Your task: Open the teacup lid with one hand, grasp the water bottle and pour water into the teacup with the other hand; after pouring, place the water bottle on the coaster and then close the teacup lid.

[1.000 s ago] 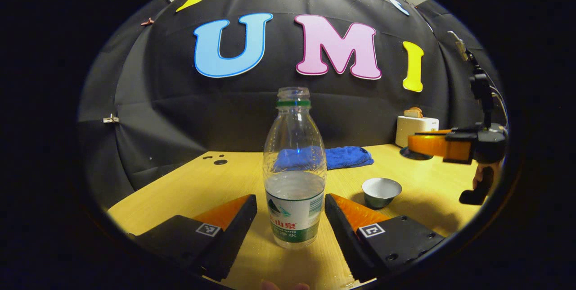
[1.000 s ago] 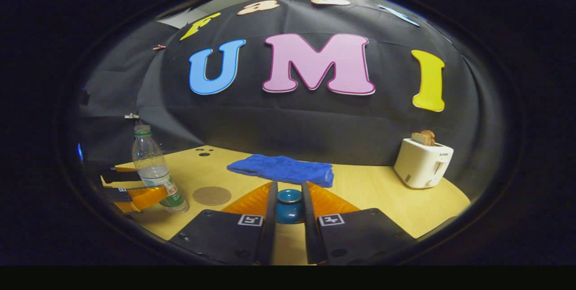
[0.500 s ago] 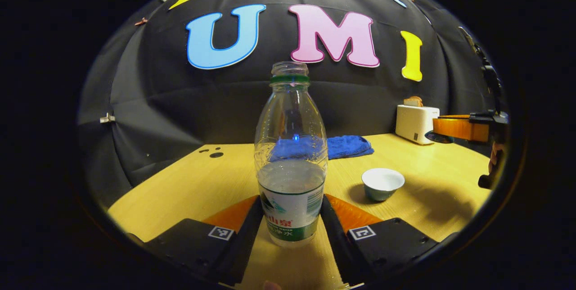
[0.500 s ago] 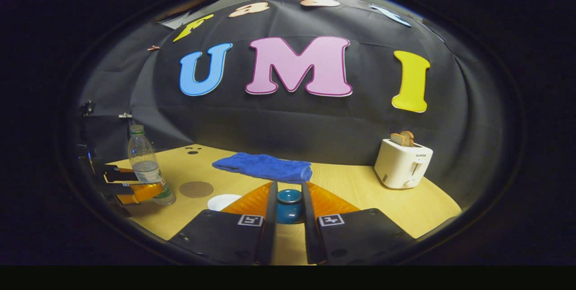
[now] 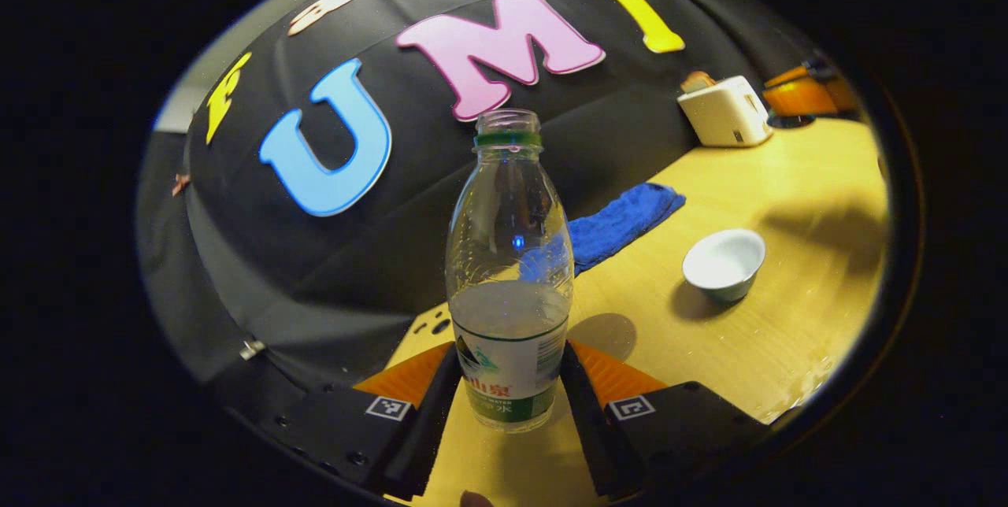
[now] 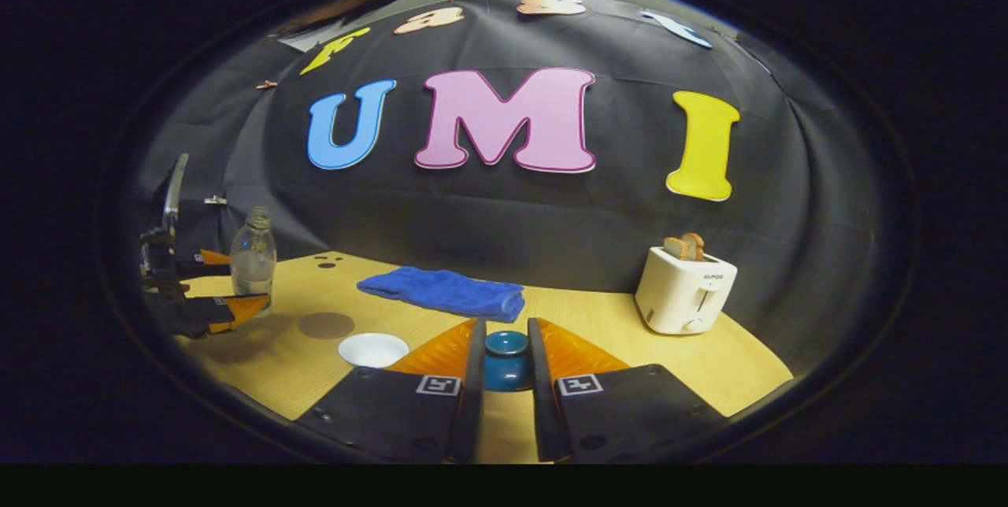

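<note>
A clear water bottle [image 5: 508, 255], uncapped and part full, stands between the fingers of my left gripper [image 5: 510, 381], which is shut on its labelled lower body. The whole left gripper view is tilted. The open white teacup [image 5: 724, 263] sits on the table to the right of the bottle. In the right gripper view my right gripper [image 6: 505, 381] is shut on the knob of the dark blue teacup lid [image 6: 505, 356], held off the cup. The teacup [image 6: 373, 349], a round brown coaster [image 6: 326, 324], the bottle [image 6: 253, 263] and the left gripper [image 6: 213, 286] lie to its left.
A folded blue towel [image 6: 441, 292] lies at the back of the wooden table [image 6: 630, 334]. A white toaster [image 6: 685, 290] with toast in it stands at the back right. The towel [image 5: 622, 220] and toaster [image 5: 724, 109] also appear beyond the bottle.
My left gripper went from open around the bottle to shut on it, then lifted and tilted with it. My right gripper drifted right with the lid, uncovering the teacup.
</note>
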